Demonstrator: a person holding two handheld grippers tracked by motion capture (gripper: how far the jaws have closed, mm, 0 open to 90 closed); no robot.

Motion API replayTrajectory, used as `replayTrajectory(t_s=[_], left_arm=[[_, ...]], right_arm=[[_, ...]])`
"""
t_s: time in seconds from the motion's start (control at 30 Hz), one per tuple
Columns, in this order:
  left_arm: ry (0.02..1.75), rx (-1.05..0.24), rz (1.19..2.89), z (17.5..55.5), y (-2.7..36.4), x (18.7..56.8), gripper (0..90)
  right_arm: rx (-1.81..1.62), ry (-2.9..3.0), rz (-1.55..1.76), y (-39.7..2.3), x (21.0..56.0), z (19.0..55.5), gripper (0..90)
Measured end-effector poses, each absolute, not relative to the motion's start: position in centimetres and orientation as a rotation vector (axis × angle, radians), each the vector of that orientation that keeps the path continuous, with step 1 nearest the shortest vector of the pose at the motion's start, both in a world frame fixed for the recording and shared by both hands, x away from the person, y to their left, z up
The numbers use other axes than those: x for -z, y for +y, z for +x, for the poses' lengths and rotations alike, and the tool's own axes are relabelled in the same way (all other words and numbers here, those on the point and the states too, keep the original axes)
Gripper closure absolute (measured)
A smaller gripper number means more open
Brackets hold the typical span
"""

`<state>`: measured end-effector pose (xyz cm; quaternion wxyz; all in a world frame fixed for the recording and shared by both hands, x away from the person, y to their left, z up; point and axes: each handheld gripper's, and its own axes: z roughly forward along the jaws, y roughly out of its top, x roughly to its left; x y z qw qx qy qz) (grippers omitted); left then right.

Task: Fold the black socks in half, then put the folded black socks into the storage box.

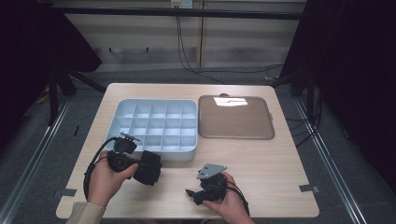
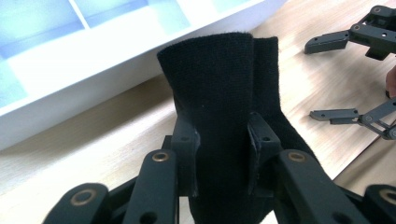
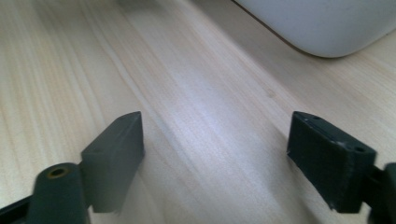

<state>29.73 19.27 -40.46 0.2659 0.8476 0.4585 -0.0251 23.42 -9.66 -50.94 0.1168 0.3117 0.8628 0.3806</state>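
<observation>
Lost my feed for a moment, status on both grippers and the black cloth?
Left gripper shut on folded black cloth, beside the white divider tray. Right gripper open, nothing between jaws, over bare table. Nothing blocking the tray.

The compartment tray [image 1: 156, 125] lies just behind the left tool [image 1: 148, 168], with the flat lid [image 1: 236, 116] to its right. The right tool [image 1: 192, 193] rests on the surface [image 1: 261, 163], right of the sock [image 2: 219, 93] in the left tool.

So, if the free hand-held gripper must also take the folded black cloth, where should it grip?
Probably at the free upper end of the folded black cloth, coming from the right hand-held gripper's side: that end stands clear above the left hand-held gripper, whose jaws clamp its middle.
</observation>
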Motion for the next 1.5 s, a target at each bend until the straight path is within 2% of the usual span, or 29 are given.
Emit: replayTrajectory(t_s=[0.07,1.5], left_arm=[[1.251,0.061,2.281,29.8,19.5,40.4,69.7],[1.287,0.038,2.27,31.6,21.5,37.7,69.7]], right_arm=[[-1.092,2.521,0.928,-9.7,50.9,23.5,14.4],[-1.094,2.515,0.929,-9.8,51.0,23.2,13.7]])
